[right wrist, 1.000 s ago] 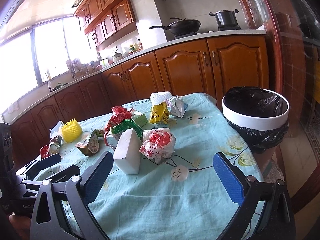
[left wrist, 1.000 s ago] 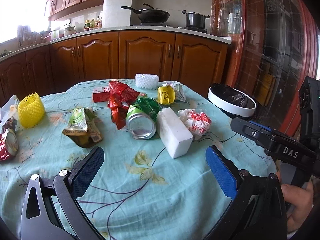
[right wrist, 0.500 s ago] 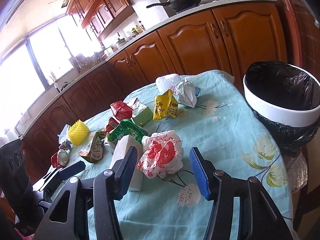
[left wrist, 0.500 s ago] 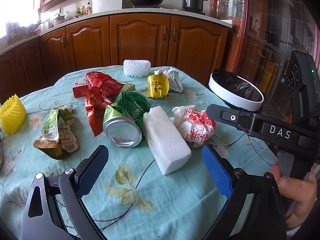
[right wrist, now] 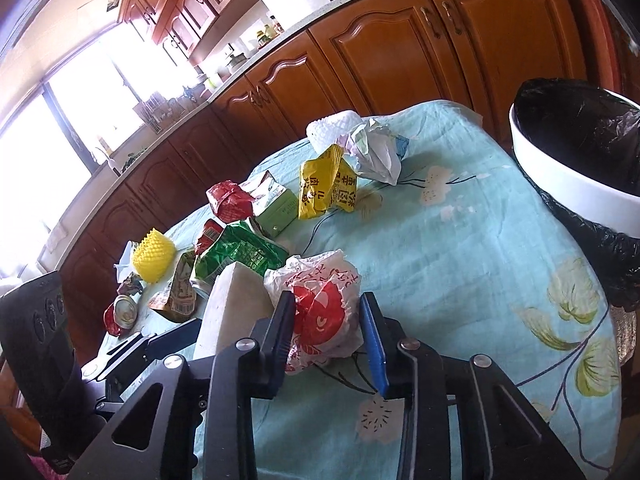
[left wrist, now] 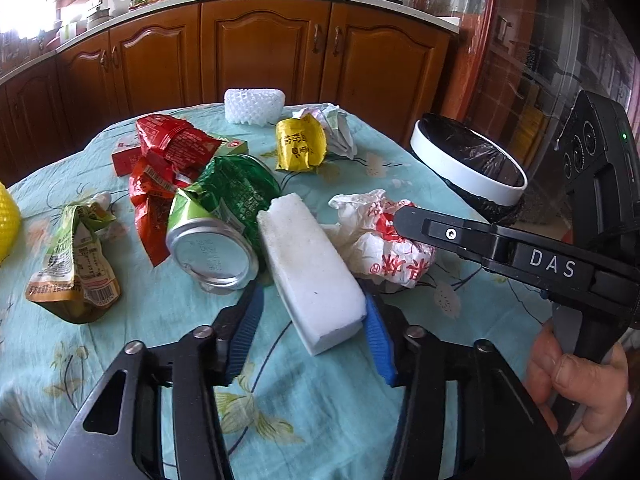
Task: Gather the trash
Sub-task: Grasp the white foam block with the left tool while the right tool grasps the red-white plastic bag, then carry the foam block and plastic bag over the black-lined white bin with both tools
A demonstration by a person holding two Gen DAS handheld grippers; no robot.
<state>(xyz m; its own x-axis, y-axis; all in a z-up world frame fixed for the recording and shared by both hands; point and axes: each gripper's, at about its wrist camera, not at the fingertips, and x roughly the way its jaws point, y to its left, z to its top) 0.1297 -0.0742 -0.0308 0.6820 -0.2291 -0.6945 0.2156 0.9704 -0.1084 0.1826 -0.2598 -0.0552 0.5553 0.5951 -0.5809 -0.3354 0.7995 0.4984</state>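
Note:
A white foam block lies on the flowered teal tablecloth. My left gripper straddles its near end and its jaws are closing; the right pad touches the block, while a small gap shows at the left pad. A crumpled white and red plastic bag lies beside the block. My right gripper is closing on the bag, and both pads press into it. One black finger of the right gripper also shows in the left wrist view, over the bag.
A white bin with a black liner stands off the table's right edge. Beyond lie a green can, red wrappers, a yellow packet, a white foam net, an olive snack bag and a yellow foam net.
Both grippers moved forward and down over the table. The left jaws narrowed around the foam block. The right jaws closed in onto the plastic bag.

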